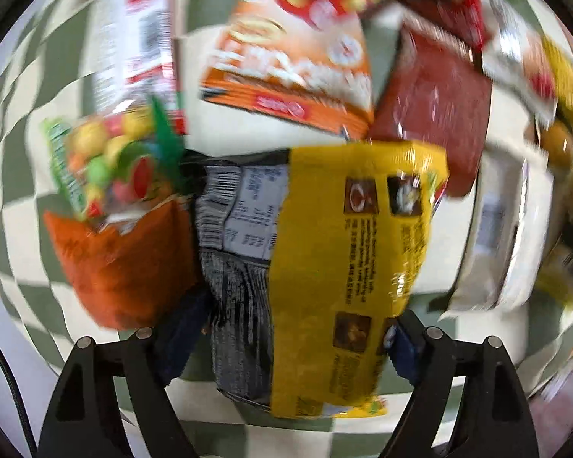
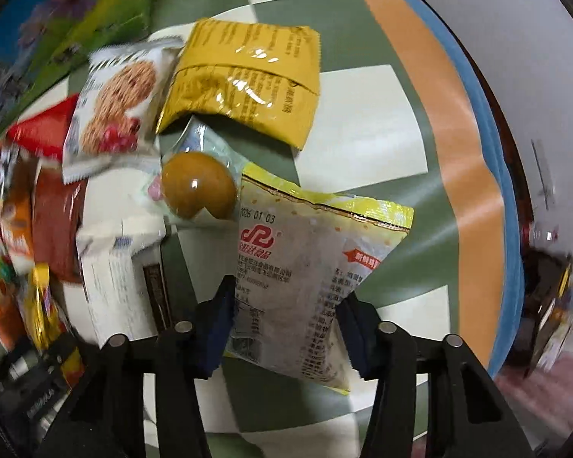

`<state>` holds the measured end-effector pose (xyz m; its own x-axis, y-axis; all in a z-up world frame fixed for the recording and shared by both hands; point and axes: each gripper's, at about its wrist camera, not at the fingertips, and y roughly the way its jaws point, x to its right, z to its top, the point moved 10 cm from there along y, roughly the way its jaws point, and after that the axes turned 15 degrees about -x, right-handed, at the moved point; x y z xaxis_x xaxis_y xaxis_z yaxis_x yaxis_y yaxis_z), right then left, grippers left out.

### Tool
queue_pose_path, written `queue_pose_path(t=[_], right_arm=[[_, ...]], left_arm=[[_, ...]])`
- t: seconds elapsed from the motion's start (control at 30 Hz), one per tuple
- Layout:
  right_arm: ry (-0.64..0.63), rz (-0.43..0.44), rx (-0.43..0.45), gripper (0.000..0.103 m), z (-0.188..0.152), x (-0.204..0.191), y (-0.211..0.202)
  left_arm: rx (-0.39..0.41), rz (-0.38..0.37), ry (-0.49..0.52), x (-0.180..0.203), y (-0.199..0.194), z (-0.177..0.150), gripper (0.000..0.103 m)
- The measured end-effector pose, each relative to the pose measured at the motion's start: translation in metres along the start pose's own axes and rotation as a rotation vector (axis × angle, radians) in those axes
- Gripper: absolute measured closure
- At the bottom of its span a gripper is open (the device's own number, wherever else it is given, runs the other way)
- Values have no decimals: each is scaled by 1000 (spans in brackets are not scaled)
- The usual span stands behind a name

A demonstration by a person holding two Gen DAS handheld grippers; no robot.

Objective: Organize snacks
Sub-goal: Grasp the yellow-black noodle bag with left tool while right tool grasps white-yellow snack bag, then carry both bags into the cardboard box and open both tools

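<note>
In the left wrist view my left gripper (image 1: 286,343) is shut on a yellow and grey snack packet (image 1: 347,267), pads on its two sides. The packet hangs over the snack pile. In the right wrist view my right gripper (image 2: 286,320) is shut on a white packet with yellow edges and red print (image 2: 309,267), which pinches in between the blue pads. Its top corner lies by a brown egg in clear wrap (image 2: 196,187). Beyond the egg lie a mustard-yellow packet (image 2: 244,80) and a cookie packet (image 2: 114,107).
Under the left gripper lie an orange box (image 1: 298,68), a dark red packet (image 1: 435,114), a bag of coloured candy (image 1: 107,168), an orange packet (image 1: 126,267) and a white packet (image 1: 496,236). The green and white checked cloth (image 2: 382,126) ends at an orange and blue border (image 2: 466,152) on the right.
</note>
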<state>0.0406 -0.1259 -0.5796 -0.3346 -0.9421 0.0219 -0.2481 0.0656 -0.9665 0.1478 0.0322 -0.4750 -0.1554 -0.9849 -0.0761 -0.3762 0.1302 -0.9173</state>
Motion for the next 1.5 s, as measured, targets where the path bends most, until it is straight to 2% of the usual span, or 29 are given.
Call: queue_pose_path(t=[0.07,0.13,0.2,0.27,0.3,0.33,0.37,0.5,0.6,0.67,0.7,0.73,0.87,0.9,1.03,1.2,1.37,1.5], right_arm=[[-115,-23,-32,55,-7,-1,5],[-216,-18,-93,55,-25,-7,17],[-298,-18,-149,55,-37,-10,24],[-320,-3,-181,54,-41,-9,29],[-294,16,-179,47,-45,-4,27],[-263,29,-171,34,-47,2,25],[-227,44,-154,29,-45,12,28],[-72,120,-107,27,-33,35,27],[-24,103,-68,27,-38,39,33],[-15,61,-50,36,-42,28,39],[-13,54,-31,56,-41,28,43],[-9,46,-29,58,-46,11,54],[-8,34,9,63,-62,-17,54],[-7,45,17,63,-71,-31,47],[-2,118,60,63,-85,-44,19],[-10,249,127,63,-106,-66,-22],[-50,338,196,63,-100,-83,-113],[-99,404,247,63,-95,-105,-176]], left_arm=[[-14,-6,38,-1,8,1,17],[-32,-46,50,-5,16,4,15],[-49,-91,36,-10,24,8,15],[-42,-123,3,-20,26,9,18],[-34,-125,-13,-23,25,8,20],[-25,-118,-23,-26,24,6,20],[-12,-107,-35,-28,19,-2,20],[11,-68,-70,-31,24,-18,20],[12,-46,-80,-27,31,-29,20],[18,-43,-76,-26,35,-35,20],[23,-35,-72,-26,35,-38,20],[33,-30,-66,-26,38,-44,20],[61,-51,-53,-28,37,-60,20],[67,-62,-52,-27,36,-63,20],[94,-148,-36,-39,19,-73,20],[173,-228,-11,-54,-27,-71,20],[240,-289,-4,-63,-87,-64,20],[289,-295,-12,-64,-151,-23,20]])
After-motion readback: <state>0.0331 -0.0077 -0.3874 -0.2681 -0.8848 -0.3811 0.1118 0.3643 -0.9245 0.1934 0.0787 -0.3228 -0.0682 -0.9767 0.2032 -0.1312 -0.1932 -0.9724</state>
